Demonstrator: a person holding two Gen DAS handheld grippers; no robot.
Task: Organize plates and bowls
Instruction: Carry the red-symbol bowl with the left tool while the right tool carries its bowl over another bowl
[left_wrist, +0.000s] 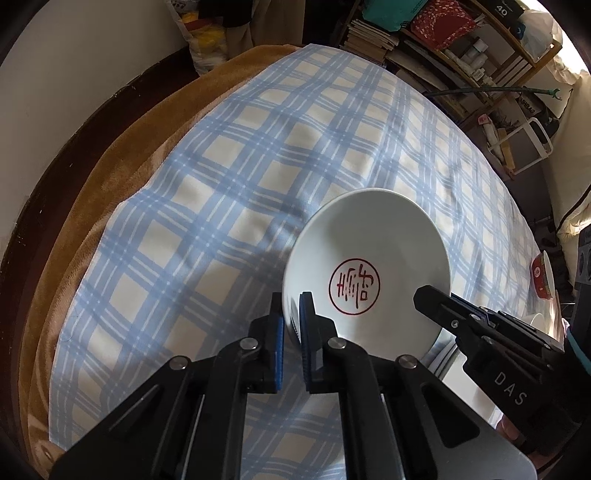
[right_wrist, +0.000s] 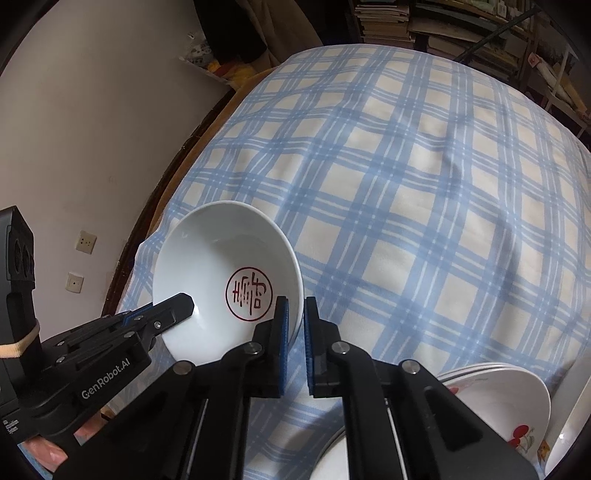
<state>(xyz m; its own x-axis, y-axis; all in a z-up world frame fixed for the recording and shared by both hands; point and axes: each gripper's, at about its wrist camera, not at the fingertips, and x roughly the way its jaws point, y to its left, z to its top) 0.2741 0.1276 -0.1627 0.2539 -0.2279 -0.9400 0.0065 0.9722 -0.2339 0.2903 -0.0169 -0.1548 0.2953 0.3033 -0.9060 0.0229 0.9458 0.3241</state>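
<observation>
I have both tools closed on one item: a white glazed ceramic bowl (left_wrist: 365, 273) with a red circular seal mark (left_wrist: 354, 287) printed in its base.

Left gripper (left_wrist: 291, 325): the two blue-padded jaws stand almost together, with the bowl's rim wall pinched between them. In the left wrist view this grip sits at the bowl's 8 o'clock edge. The right gripper (left_wrist: 428, 295) enters that view from 4 o'clock and meets the rim on the opposite side.

Right gripper (right_wrist: 295, 325): its jaws are likewise drawn nearly together, clamping the rim wall. In the right wrist view the grip lies at the bowl's (right_wrist: 225, 284) 4 o'clock edge, and the left gripper (right_wrist: 184, 306) reaches in from 8 o'clock, its tip lying over the rim there.

Bowl position: upright, mouth up, over the blue-and-cream plaid cloth (left_wrist: 229, 206) that covers the surface. I cannot tell whether its base rests on the cloth or is just clear of it.

Other items: a stack of white plates with a red cherry pattern (right_wrist: 509, 406) lies at 4 o'clock in the right wrist view, near the bowl but apart from it. A red-patterned bowl (left_wrist: 543, 273) shows at the 3 o'clock edge of the left wrist view. A brown plush blanket (left_wrist: 110, 206) borders the cloth at 9 o'clock.
</observation>
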